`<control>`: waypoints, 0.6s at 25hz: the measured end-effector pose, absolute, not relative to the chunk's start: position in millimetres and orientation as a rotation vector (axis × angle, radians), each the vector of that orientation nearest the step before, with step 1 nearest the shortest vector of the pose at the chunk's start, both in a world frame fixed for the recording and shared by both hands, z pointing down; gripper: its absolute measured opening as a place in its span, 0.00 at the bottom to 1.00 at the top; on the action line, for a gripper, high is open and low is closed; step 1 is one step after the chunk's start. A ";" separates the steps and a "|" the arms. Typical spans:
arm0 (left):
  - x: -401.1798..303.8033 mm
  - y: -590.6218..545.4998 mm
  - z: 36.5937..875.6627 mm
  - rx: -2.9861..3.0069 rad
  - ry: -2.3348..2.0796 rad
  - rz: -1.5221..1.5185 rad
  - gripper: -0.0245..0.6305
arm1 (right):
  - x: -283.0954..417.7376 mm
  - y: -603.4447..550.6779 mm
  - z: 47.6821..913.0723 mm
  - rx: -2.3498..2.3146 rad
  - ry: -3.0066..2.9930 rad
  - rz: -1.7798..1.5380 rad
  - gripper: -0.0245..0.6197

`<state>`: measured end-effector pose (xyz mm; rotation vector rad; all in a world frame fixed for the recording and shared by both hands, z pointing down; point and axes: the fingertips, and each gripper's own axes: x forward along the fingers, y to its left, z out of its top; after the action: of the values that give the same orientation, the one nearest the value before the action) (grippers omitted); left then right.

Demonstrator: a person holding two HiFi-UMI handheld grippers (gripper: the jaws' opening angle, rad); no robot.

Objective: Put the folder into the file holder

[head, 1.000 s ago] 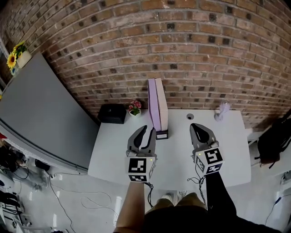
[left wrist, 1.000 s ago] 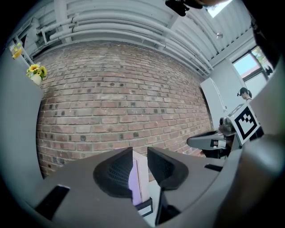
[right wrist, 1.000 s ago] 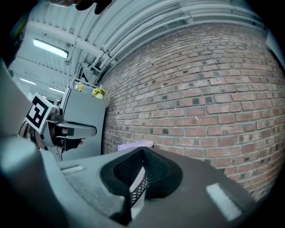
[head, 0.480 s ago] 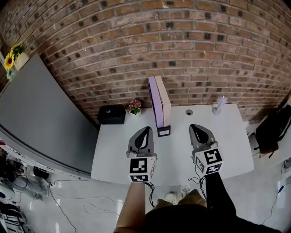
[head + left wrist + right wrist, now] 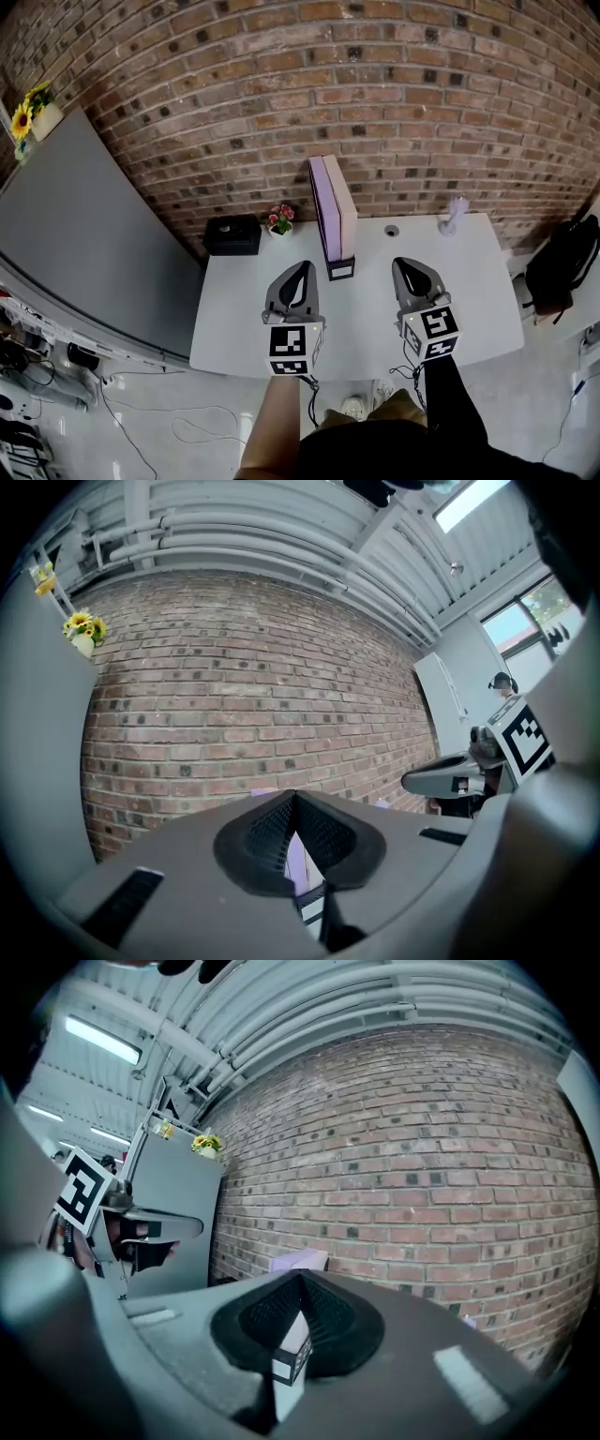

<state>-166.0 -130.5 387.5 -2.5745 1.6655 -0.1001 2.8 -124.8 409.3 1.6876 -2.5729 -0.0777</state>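
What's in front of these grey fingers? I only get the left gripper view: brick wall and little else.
Observer: The head view shows a file holder standing upright on a white table, against the brick wall.
Visitor: Anything beside it?
Observer: A small pot of pink flowers, just to its left.
Visitor: Is the other gripper carrying something?
Observer: No. The right gripper view shows the right gripper with its fingers shut together, nothing between them.
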 end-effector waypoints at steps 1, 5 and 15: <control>-166.6 -130.6 387.5 -2.575 1.664 -0.101 0.05 | 2.4 -125.0 409.2 1.689 -2.573 -0.079 0.04; -167.8 -131.6 386.2 -2.577 1.661 -0.105 0.05 | 1.9 -125.5 406.2 1.696 -2.573 -0.093 0.04; -166.3 -133.3 386.0 -2.575 1.658 -0.105 0.05 | 1.4 -127.0 404.9 1.685 -2.576 -0.101 0.04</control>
<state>-166.3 -133.3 386.0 -2.5750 1.6582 -0.1050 1.4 -127.0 404.9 1.6851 -2.5758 -0.1007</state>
